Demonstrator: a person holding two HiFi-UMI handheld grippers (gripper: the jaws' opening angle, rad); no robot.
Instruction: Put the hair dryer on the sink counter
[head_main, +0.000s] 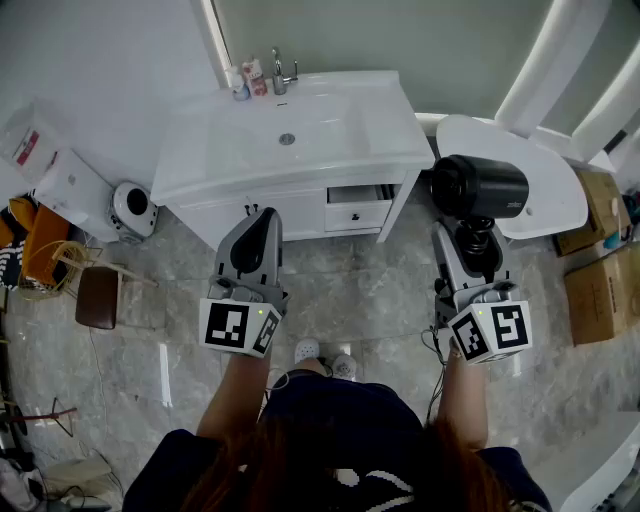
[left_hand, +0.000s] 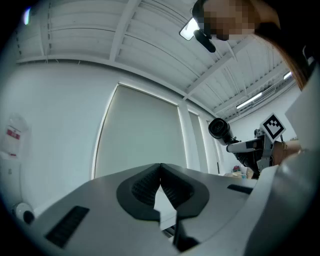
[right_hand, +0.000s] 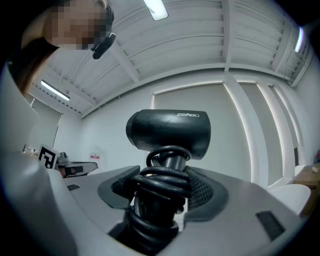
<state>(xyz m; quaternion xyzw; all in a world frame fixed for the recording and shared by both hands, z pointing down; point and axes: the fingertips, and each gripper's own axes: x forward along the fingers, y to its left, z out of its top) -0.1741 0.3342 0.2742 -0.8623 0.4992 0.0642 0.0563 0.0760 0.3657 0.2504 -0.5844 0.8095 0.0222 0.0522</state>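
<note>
hair dryer: black, clamped upright in the right gripper, barrel above the jaws, in the air and not on the worktop.
right gripper state: clenched on the dryer's handle; in the right gripper view both pads press the cord-wrapped handle.
cord: black, coiled round the handle; it hides most of the handle, and the plug cannot be made out.
handle end: sunk between the jaws, cut off from sight.
left gripper: closed, nothing in it; in the left gripper view the pad tips touch.
sink worktop: white, ahead of the left gripper, ahead and to the left of the right gripper.
faucet: at the worktop's far edge, small bottles just beside it, their labels too small to read.
drawer: under the worktop, partly open, contents not visible.
writing on dryer: barrel print in the right gripper view reads roughly "ZEABO"; the head view print is too small to read.
wall label: red and white, blurred, unreadable.
marker cubes: black square patterns on both grippers.
dryer from left gripper view: seen to the right, far off, nozzle end facing the camera.
white oval fixture: beyond the right gripper, partly covered by the dryer, cannot tell what it is.
cardboard boxes: right of the right gripper, cut by the frame edge.
</note>
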